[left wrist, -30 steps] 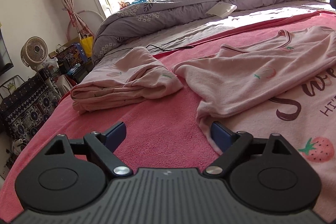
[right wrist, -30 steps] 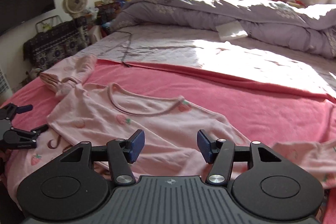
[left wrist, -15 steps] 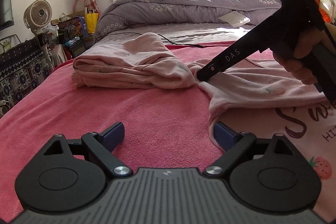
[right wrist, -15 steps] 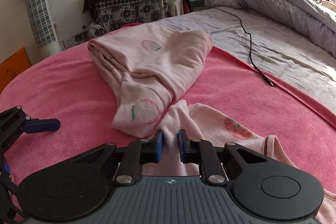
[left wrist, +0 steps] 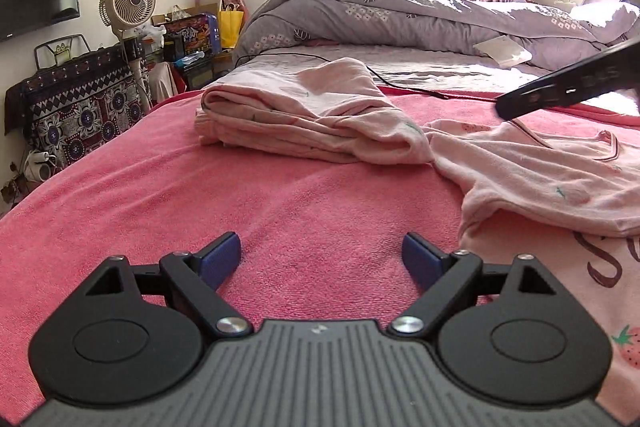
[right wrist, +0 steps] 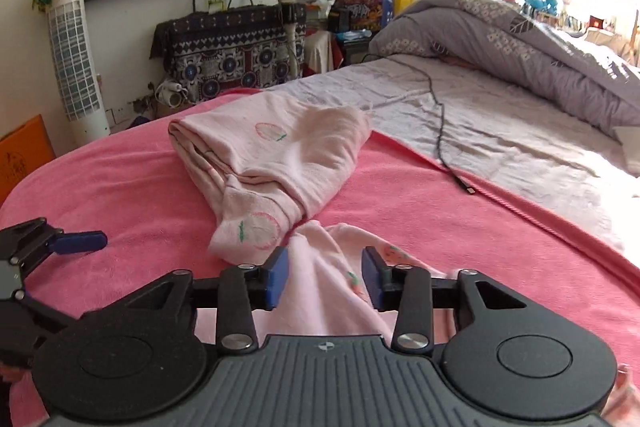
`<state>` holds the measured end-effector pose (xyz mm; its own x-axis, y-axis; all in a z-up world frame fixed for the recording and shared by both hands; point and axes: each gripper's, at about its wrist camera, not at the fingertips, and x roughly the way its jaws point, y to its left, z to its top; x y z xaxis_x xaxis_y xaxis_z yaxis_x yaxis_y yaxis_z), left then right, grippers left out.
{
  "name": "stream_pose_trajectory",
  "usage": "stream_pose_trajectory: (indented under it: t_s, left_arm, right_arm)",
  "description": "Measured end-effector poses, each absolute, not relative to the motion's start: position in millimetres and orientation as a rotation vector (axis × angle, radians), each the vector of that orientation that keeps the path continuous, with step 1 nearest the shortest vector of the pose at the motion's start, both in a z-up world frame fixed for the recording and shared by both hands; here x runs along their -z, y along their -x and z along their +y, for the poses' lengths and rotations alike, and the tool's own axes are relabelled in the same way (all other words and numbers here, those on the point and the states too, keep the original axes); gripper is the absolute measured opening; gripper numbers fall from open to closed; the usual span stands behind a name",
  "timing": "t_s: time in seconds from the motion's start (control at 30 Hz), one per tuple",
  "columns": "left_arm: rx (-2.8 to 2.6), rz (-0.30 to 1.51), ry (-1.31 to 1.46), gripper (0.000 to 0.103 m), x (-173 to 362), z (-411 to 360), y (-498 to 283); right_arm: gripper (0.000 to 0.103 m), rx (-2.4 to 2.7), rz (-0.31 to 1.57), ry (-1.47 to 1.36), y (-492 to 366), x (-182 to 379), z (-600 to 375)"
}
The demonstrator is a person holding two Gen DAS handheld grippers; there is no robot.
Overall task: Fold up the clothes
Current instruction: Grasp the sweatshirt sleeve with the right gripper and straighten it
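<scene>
- The left gripper (left wrist: 321, 254) is seen with its jaws spread wide over the pink blanket (left wrist: 256, 203); nothing lies between them.
- The hem of the pink strawberry top (left wrist: 532, 171) is found just beside the left gripper's right-hand finger; contact cannot be confirmed.
- The right gripper (right wrist: 323, 277) has just been opening; its jaws are now parted, with a raised fold of the top's sleeve (right wrist: 328, 267) standing between them, the pads not pressing it.
- The folded pink garment (right wrist: 276, 155) is observed directly ahead of the right gripper, its near corner just beyond the sleeve tip.
- A black cable (right wrist: 442, 131) is noted ahead and to the right of the right gripper, on the grey sheet (right wrist: 500, 131).
</scene>
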<state>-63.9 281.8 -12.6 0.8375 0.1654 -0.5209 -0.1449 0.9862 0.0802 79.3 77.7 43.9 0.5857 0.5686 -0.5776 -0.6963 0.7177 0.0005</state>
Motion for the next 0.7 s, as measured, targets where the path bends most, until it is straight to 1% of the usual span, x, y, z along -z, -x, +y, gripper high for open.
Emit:
stream_pose_trajectory:
  t_s: [0.03, 0.2, 0.37, 0.5, 0.53, 0.57, 0.63, 0.67, 0.7]
  left_arm:
    - [-0.164, 0.555, -0.037, 0.09, 13, 282, 64]
    - [-0.166, 0.555, -0.038, 0.09, 12, 281, 63]
    - [-0.172, 0.554, -0.06, 0.09, 12, 279, 59]
    - [-0.166, 0.55, -0.066, 0.09, 12, 278, 58]
    - [-0.168, 0.552, -0.069, 0.09, 12, 277, 57]
    - [-0.169, 0.552, -0.071, 0.091, 12, 277, 57]
    - [-0.17, 0.551, -0.072, 0.091, 12, 278, 57]
    - [-0.17, 0.551, -0.071, 0.091, 12, 278, 57]
    - [-0.169, 0.551, -0.069, 0.091, 12, 278, 57]
  right_arm:
    - [0.055, -0.717, 0.569, 0.235, -70, -51, 55]
    - [0.056, -0.477, 0.588, 0.171, -37, -67, -63]
    - [0.056, -0.248, 0.646, 0.09, -25, -49, -151]
    - [0.056, -0.26, 0.688, -0.027, -26, -25, -178]
    - [0.053, -0.271, 0.71, -0.045, -27, -21, -178]
    - [0.046, -0.279, 0.743, -0.062, -29, -15, -177]
    - [0.036, -0.285, 0.782, -0.076, -29, -7, -173]
    - [0.028, -0.287, 0.795, -0.08, -29, -3, -170]
    - [0.026, -0.287, 0.801, -0.085, -28, -1, -169]
